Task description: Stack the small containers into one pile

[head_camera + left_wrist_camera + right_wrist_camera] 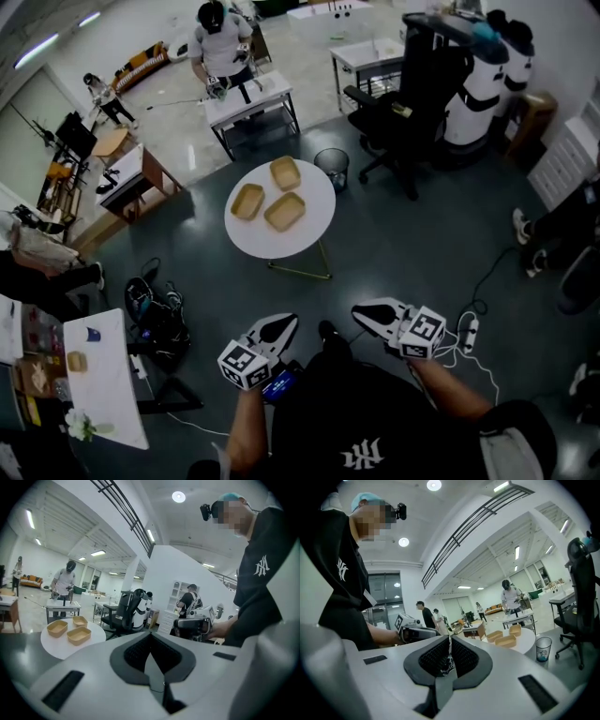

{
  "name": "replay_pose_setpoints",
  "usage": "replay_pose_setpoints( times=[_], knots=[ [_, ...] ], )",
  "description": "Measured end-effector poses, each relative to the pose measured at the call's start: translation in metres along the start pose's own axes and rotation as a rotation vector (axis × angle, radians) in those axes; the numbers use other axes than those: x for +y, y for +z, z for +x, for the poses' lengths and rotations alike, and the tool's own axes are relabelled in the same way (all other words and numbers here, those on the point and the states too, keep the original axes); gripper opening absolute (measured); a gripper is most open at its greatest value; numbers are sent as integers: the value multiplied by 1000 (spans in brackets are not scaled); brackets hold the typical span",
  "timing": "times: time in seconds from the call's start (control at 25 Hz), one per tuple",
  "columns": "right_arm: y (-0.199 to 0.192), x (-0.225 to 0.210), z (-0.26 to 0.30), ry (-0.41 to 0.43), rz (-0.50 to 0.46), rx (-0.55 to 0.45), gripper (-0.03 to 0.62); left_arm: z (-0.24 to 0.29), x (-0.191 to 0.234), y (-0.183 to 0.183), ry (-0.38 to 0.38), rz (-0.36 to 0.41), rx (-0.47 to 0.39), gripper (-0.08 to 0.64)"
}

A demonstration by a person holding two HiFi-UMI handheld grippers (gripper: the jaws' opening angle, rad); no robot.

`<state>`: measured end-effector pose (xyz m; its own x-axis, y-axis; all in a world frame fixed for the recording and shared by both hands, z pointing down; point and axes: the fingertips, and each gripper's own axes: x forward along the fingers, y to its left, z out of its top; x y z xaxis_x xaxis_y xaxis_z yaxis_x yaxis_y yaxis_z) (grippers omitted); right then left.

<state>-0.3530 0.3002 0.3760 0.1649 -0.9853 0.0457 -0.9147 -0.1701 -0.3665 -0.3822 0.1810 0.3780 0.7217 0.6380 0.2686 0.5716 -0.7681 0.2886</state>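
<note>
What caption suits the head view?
The left gripper and right gripper, both shut and empty, short of a round white table bearing three unstacked tan containers.

Left gripper [279, 325]: lower centre of head view, jaws pressed together, nothing between them, tips aimed toward upper right. Right gripper [362, 315]: just right of it, jaws likewise together and empty, tips aimed left. Grippers apart, not touching. Left forearm [244, 431] and right forearm [455, 389] rise from the bottom edge.
</note>
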Motion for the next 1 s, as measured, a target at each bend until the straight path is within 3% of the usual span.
replay_pose_setpoints(
  times=[0.36, 0.52, 0.76, 1.0],
  knots=[
    [50, -61, 81, 27, -44, 20, 41, 19, 105, 42, 44, -17, -23, 3],
    [73, -86, 116, 29, -58, 12, 41, 24, 143, 59, 22, -1, -27, 3],
    [81, -121, 156, 4, -71, 26, 41, 36, 183, 60, -33, 23, 15, 3],
    [81, -147, 175, -27, -76, 56, 43, 44, 211, 70, -13, 17, -19, 3]
  ],
)
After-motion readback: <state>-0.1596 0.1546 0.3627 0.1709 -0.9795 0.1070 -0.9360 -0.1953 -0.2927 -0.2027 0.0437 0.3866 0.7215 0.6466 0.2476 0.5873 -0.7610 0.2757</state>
